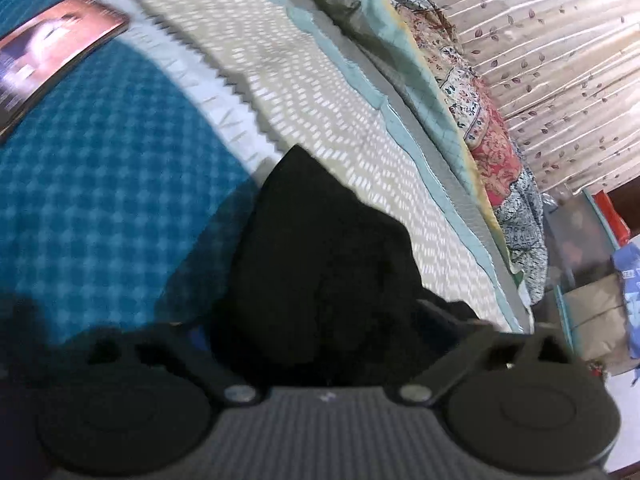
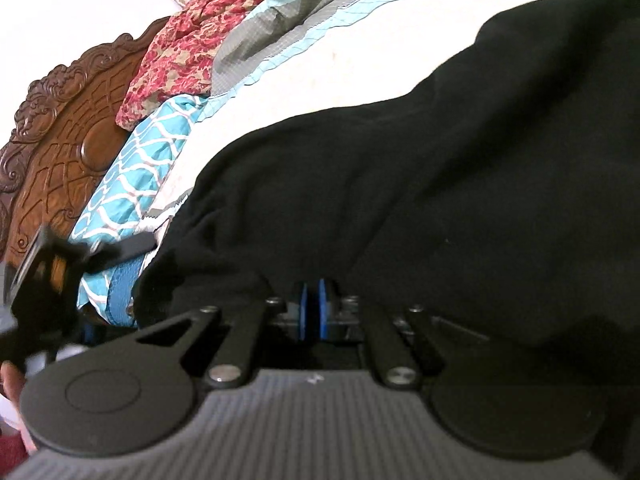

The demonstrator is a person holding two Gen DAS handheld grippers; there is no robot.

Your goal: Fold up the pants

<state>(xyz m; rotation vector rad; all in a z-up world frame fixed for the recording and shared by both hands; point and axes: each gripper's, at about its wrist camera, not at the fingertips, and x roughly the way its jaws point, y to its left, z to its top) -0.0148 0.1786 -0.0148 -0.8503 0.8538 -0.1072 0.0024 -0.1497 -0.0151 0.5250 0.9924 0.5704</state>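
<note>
The black pants (image 1: 320,240) lie bunched on the bed in the left wrist view. They fill the space between the spread arms of my left gripper (image 1: 320,332) and hide its fingertips, so contact is unclear. In the right wrist view the pants (image 2: 440,200) spread wide across the cream bedspread (image 2: 360,52). My right gripper (image 2: 313,304) has its blue pads (image 2: 302,312) nearly together, shut on a fold of the pants at their near edge. A blurred black device (image 2: 44,276), apparently the other gripper, shows at the left edge of that view with a person's hand (image 2: 10,380) below it.
A glossy reddish flat object (image 1: 52,68) lies on the blue checked cover (image 1: 100,200). Floral quilts (image 1: 480,120) are piled along the far side before a leaf-print curtain (image 1: 560,60). A carved wooden headboard (image 2: 60,140) and a teal patterned pillow (image 2: 140,168) stand at the left.
</note>
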